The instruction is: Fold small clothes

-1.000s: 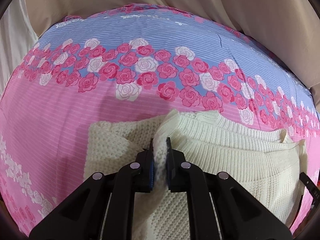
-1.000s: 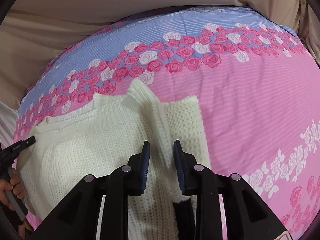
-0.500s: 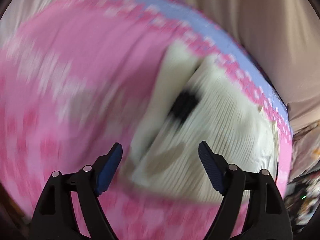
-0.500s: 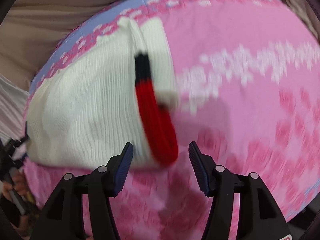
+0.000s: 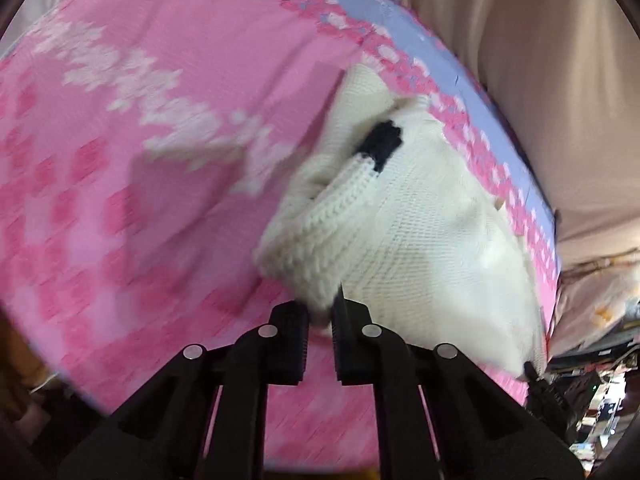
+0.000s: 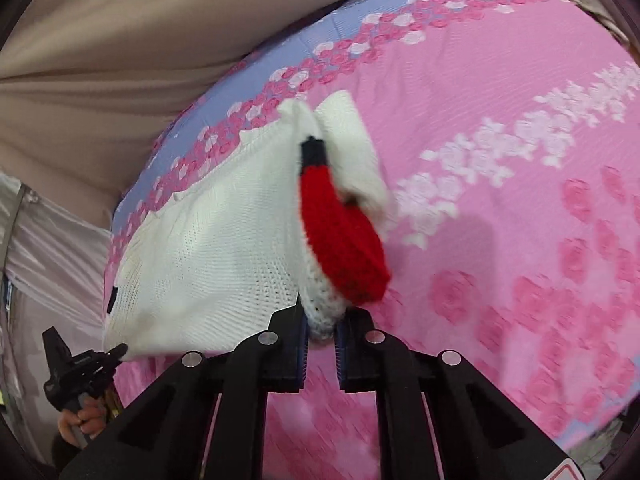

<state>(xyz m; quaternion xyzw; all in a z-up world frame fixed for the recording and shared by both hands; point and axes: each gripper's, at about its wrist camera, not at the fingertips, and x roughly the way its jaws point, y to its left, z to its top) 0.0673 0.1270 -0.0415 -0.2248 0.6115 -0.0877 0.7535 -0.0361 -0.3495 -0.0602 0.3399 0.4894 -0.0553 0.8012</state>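
Two grippers now clamp the cream knit sweater (image 5: 432,216) at its near edge. The left gripper (image 5: 320,322) has its jaws drawn together on a thick ribbed fold at 6 o'clock of the left wrist view. The right gripper (image 6: 322,326) is likewise closed on cream knit just below the red knitted section (image 6: 340,232), at 6 o'clock of the right wrist view.

Change since half a second ago: both tools stood with jaws wide apart and nothing between them; both have since closed on fabric. A second ago each pinched the sweater at a different spot, so this is a release and re-grip. Judgement: one fold is set and the near edge is being taken up for the next fold, probably carried toward 12 o'clock.

Location: the sweater lies on the pink floral bedsheet (image 5: 168,160), its far end near the blue rose-printed band (image 6: 304,60) at 12 to 1 o'clock. A black knitted patch (image 5: 382,144) shows above the gripped fold. In the right wrist view the left tool appears at 8 o'clock, at the sweater's other corner.

Writing: none legible. A red-edged sticker at 5 o'clock on the right gripper is cut off by the frame.
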